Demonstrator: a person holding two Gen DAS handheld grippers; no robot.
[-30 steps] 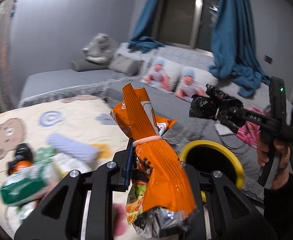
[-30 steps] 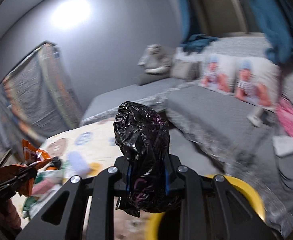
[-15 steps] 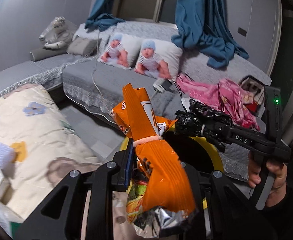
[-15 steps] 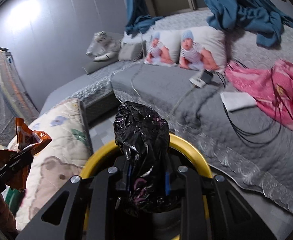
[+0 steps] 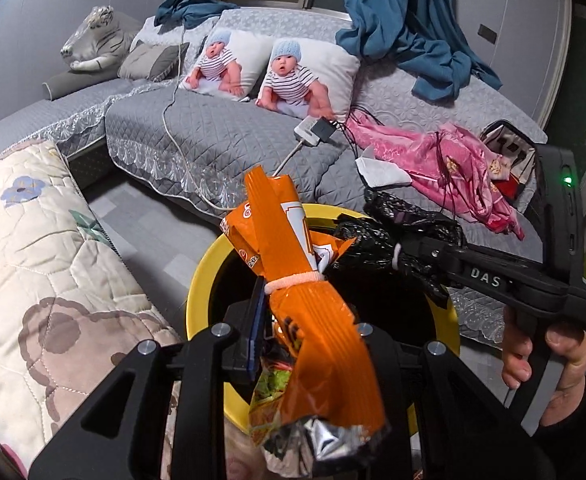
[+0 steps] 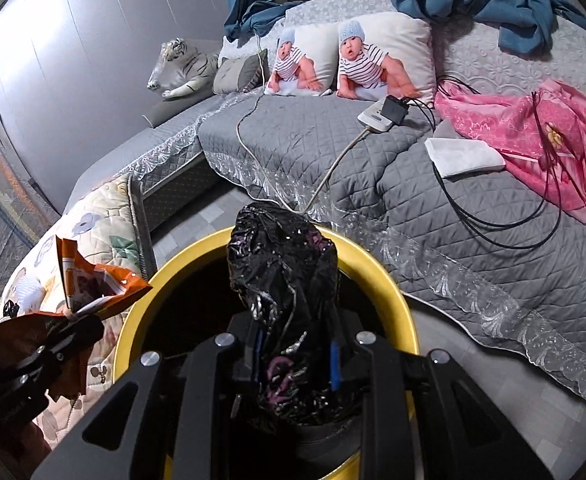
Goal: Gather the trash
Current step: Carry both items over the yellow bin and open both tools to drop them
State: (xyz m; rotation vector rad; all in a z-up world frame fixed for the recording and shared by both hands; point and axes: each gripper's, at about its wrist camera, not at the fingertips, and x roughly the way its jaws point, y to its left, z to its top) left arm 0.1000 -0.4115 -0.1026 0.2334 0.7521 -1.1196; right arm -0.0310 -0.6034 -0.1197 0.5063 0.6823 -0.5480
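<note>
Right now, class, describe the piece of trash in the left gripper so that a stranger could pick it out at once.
Find the yellow-rimmed bin on the floor in front of the grey sofa. Two grippers hold trash above its opening. The left gripper clamps an orange snack bag, folded lengthwise and bound with a pale band, unlike the crumpled black plastic bag in the right gripper.

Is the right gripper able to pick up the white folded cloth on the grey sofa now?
Probably not. The right gripper is shut on the black plastic bag over the yellow bin; it must drop that first. The white cloth lies uncovered.
</note>
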